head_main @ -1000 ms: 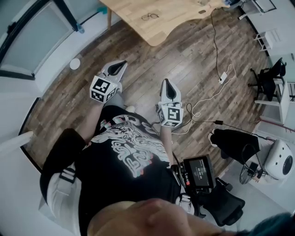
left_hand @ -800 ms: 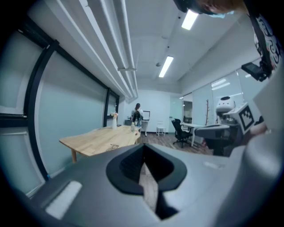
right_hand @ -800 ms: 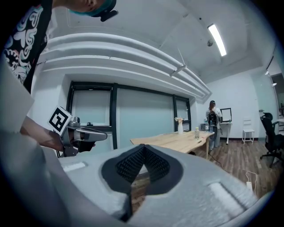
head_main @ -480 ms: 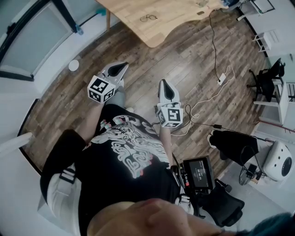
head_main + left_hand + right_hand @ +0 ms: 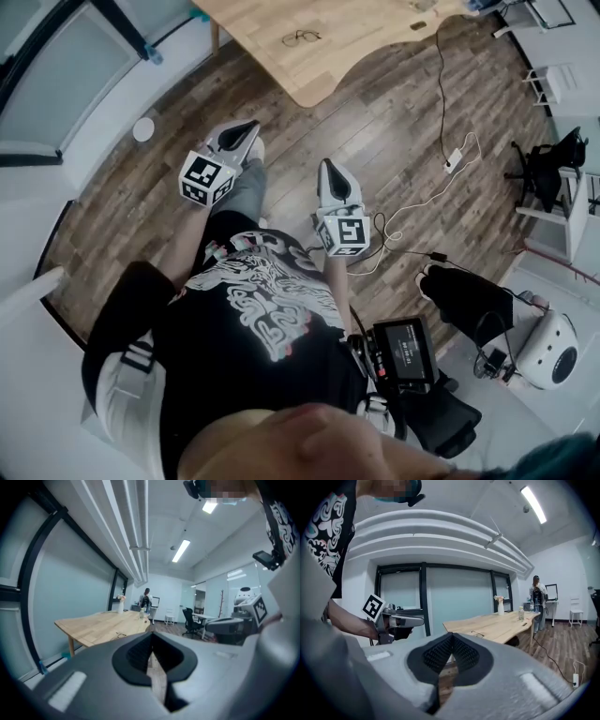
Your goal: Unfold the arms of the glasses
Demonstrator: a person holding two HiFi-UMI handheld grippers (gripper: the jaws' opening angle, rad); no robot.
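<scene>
Nearest the head camera, the person's black shirt (image 5: 253, 309) with its white print filled the lower middle, and a small black screen device (image 5: 403, 349) hung at the waist on the right. Just beyond, both grippers were held out over the dark plank floor (image 5: 394, 112), pointing toward the far table. The left gripper (image 5: 247, 127) had its jaws pressed together with nothing between them, its own view showing the two ridged faces meeting in a single seam. The right gripper (image 5: 329, 171) was the same, closed tip to tip and empty. Each carried a marker cube (image 5: 206, 178) at its near end, and the two stood side by side, apart from one another, the left one's tip a little farther out. To the right of them a white cable (image 5: 439, 84) ran from the table across the floor to a white plug block (image 5: 454, 157), with more of it looped near the right gripper. On the far left a small white round object (image 5: 143, 129) lay on the floor by the glass wall (image 5: 66, 66). Farther on stood the light wooden table (image 5: 337, 56), and the glasses (image 5: 302, 37) lay on its top not far from the nearer edge, well apart from both grippers; whether their arms were folded was too small to tell. At the table's far end stood a white vase (image 5: 500, 606) and a clear bottle (image 5: 520, 613), and beyond these another person (image 5: 536, 597) stood in the far part of the room
</scene>
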